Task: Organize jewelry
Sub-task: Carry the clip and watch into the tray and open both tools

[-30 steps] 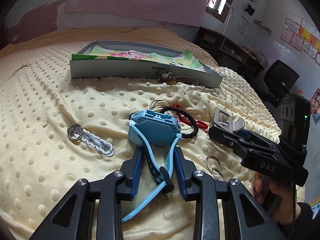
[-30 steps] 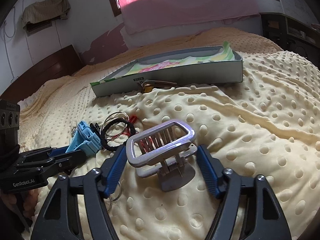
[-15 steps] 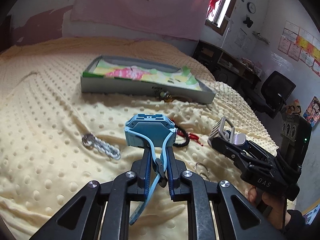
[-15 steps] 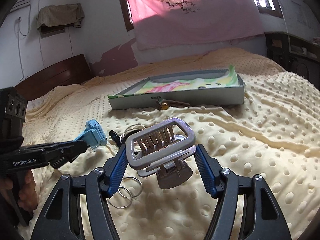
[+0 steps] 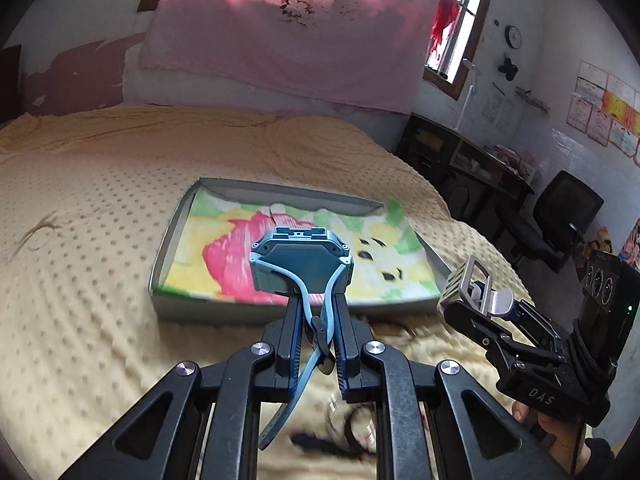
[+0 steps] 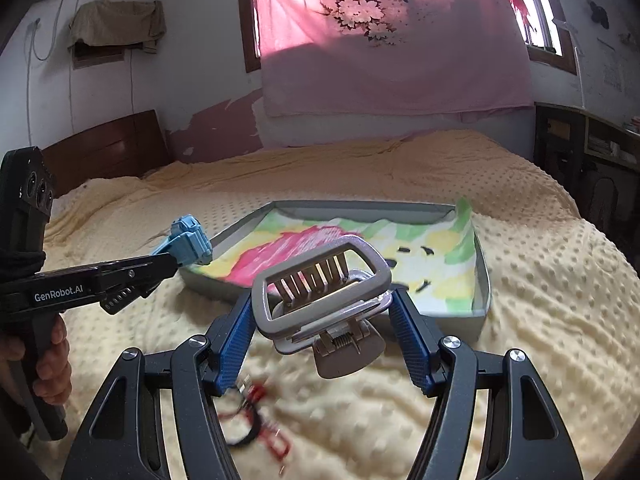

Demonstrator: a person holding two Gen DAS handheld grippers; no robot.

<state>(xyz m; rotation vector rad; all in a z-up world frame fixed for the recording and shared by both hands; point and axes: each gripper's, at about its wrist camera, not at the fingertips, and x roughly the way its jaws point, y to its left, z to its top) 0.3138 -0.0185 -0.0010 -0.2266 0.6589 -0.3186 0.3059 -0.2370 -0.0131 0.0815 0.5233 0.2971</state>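
Note:
My left gripper [image 5: 318, 312] is shut on the strap of a blue watch [image 5: 302, 266], held in the air over the near edge of a shallow grey box [image 5: 208, 308] lined with a flowered sheet. From the right wrist view the watch [image 6: 188, 244] hangs by the box's left corner. My right gripper [image 6: 324, 312] is shut on a silver hair claw clip [image 6: 324, 288], raised just in front of the box [image 6: 482, 280]. Seen from the left wrist, that clip [image 5: 472, 288] sits to the right of the watch.
A black cord bracelet [image 6: 248, 432] and red beads [image 6: 276, 446] lie blurred on the yellow dotted bedspread [image 6: 540, 320] beneath the grippers. A desk [image 5: 472, 160] and black chair [image 5: 560, 216] stand right of the bed. A hand [image 6: 52, 360] holds the left tool.
Both grippers rose from the bedspread and moved forward toward the box, carrying the watch and the clip. The bracelets and rings stayed behind on the bed.

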